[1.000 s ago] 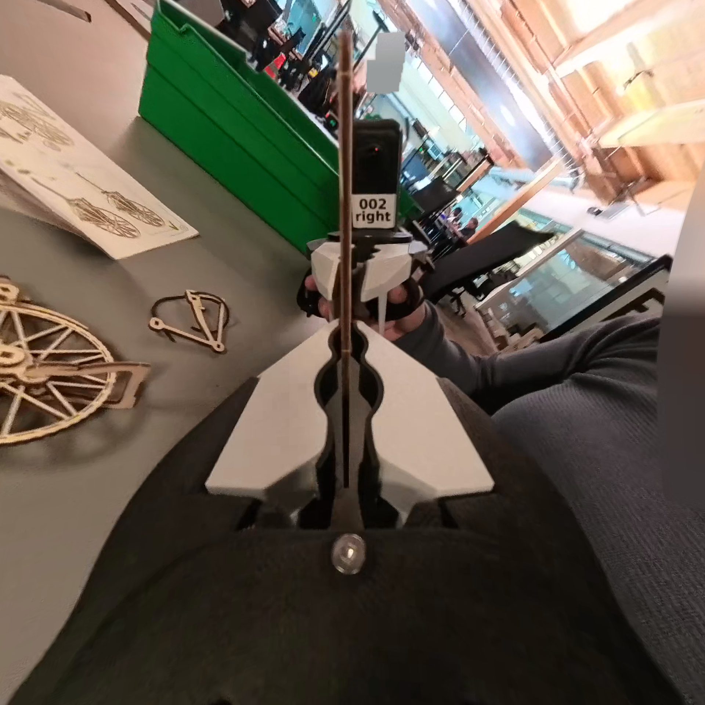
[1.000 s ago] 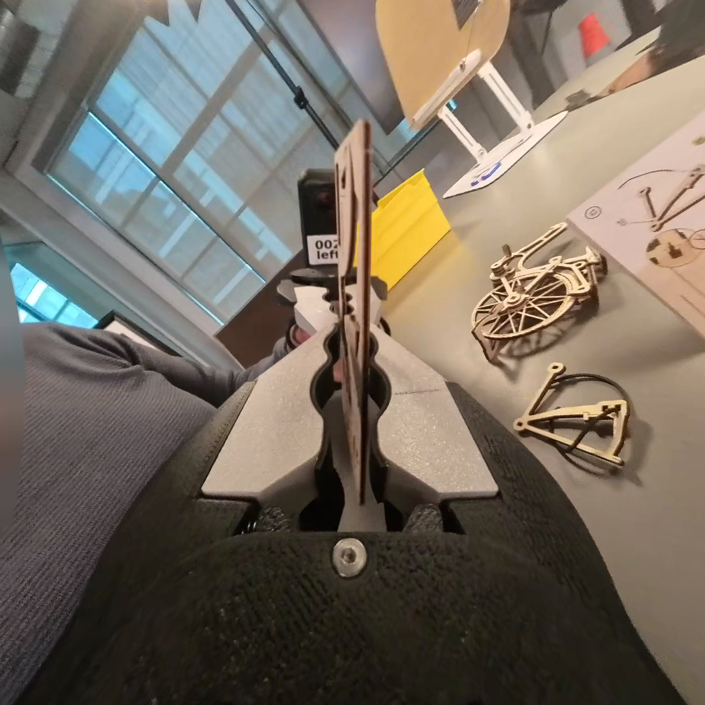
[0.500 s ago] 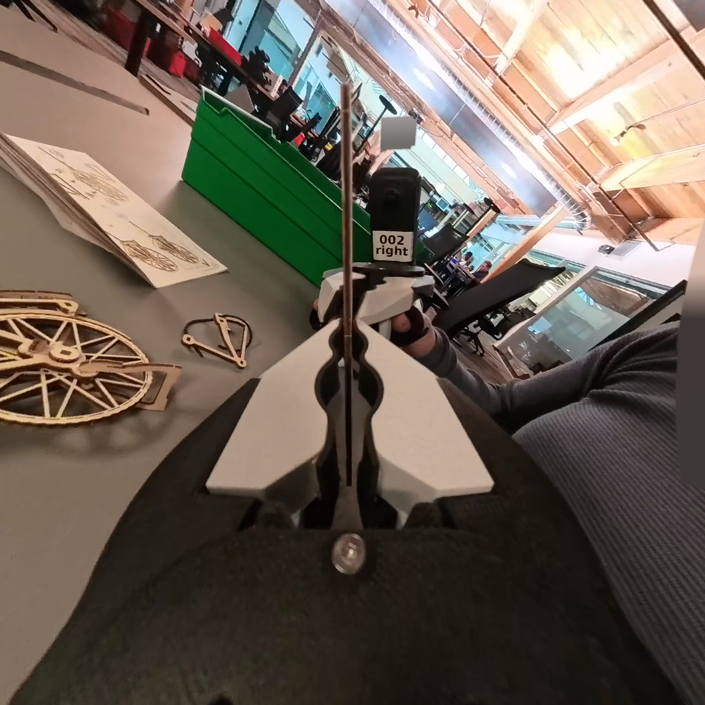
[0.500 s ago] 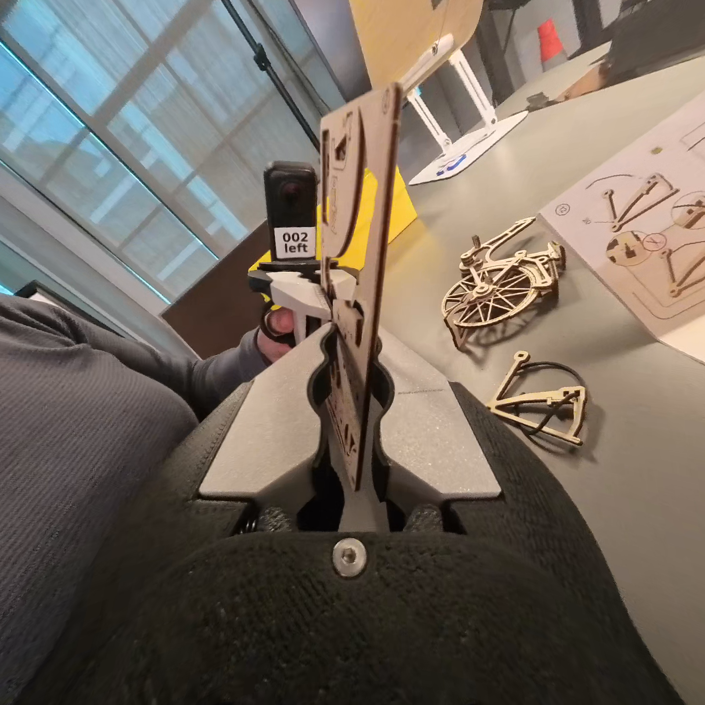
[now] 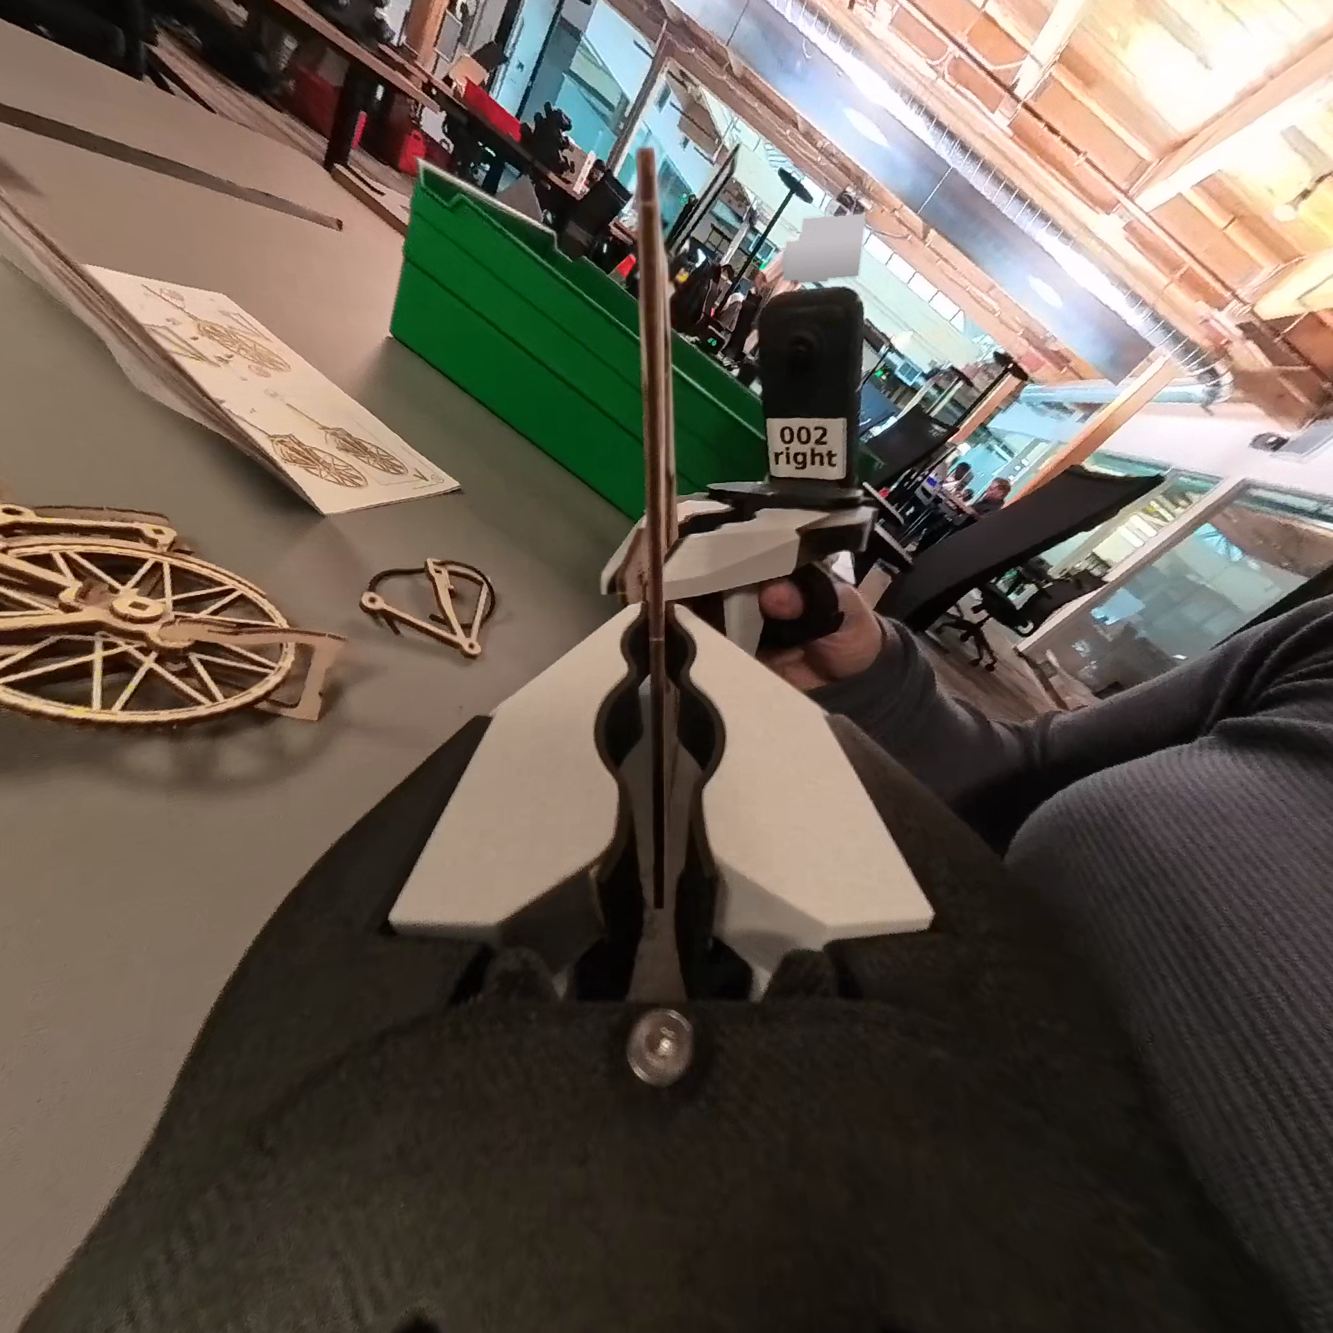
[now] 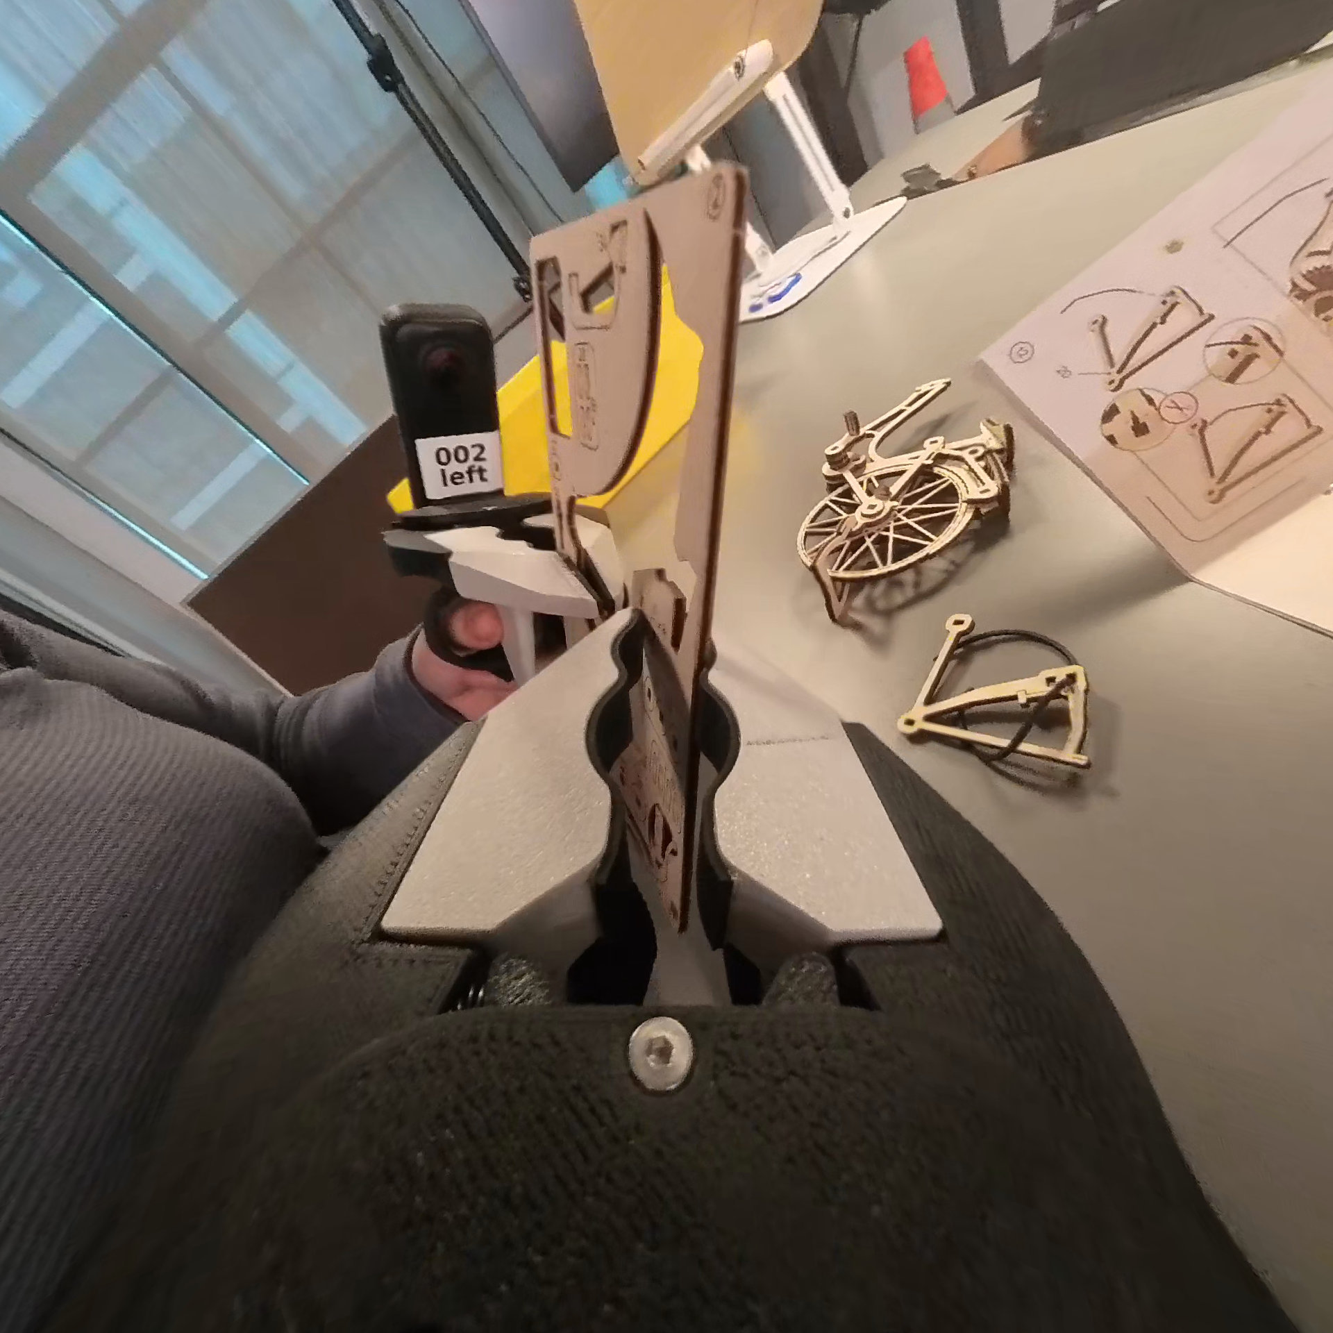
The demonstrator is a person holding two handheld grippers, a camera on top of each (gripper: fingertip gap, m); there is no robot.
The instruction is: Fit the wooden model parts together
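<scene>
Both grippers are clamped on one thin laser-cut plywood sheet (image 6: 692,404), held upright above the near edge of the bench (image 5: 180,829), a smooth grey-green surface. The left gripper (image 5: 658,638) has its white, matt, wavy-edged fingers (image 5: 534,793) closed flat against the sheet, seen edge-on as a dark brown line. The right gripper (image 6: 667,635) grips the same sheet from the opposite end, its granular grey fingers (image 6: 801,815) pressed to either face; the sheet's pale face shows scorched cut lines and empty cut-outs. On the bench lies a spoked wooden wheel assembly (image 6: 902,512), openwork and toothed at the rim, and nearer the edge a small triangular wooden frame (image 6: 1002,703) with a black cord looped through it. An open instruction booklet (image 5: 238,389) lies further in, beside a green plastic bin (image 5: 534,361) with ribbed walls.
</scene>
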